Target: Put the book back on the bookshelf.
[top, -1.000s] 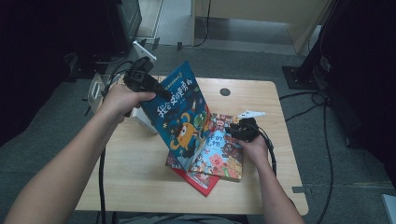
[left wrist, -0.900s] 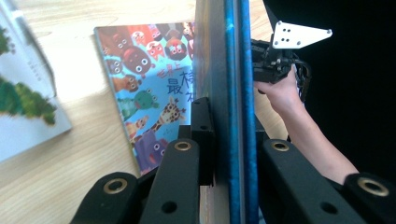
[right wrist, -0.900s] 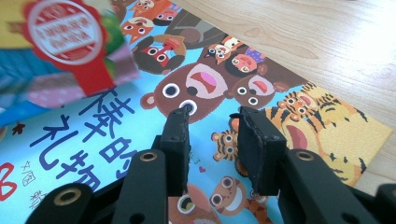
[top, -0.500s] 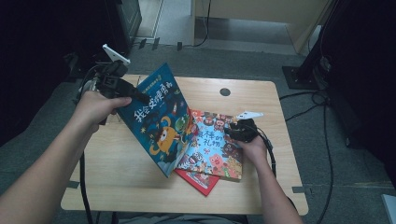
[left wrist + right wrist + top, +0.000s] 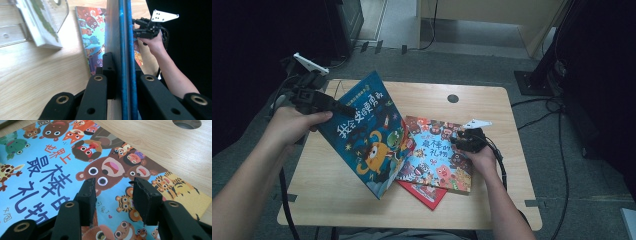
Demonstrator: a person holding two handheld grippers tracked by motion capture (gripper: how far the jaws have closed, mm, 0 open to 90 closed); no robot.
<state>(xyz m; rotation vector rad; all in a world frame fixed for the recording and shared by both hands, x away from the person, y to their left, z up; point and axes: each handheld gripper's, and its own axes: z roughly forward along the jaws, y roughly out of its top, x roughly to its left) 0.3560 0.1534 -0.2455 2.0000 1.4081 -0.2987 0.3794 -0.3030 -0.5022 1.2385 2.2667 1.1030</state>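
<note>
Lifting blue book [image 5: 367, 137] w/ left gripper [image 5: 332, 104], clear bin [image 5: 37, 20] nearby

A light wooden counter [image 5: 492, 107] with rounded corners and a round cable hole [image 5: 453, 98] stands on grey carpeted floor [image 5: 472, 62]. Dark black furniture [image 5: 597, 75] flanks it; the room is dim.

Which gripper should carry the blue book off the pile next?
Left. The left gripper is already clamped on the blue book's edge, holding it tilted. The right gripper has open jaws resting on the animal book, steadying the stack.
</note>
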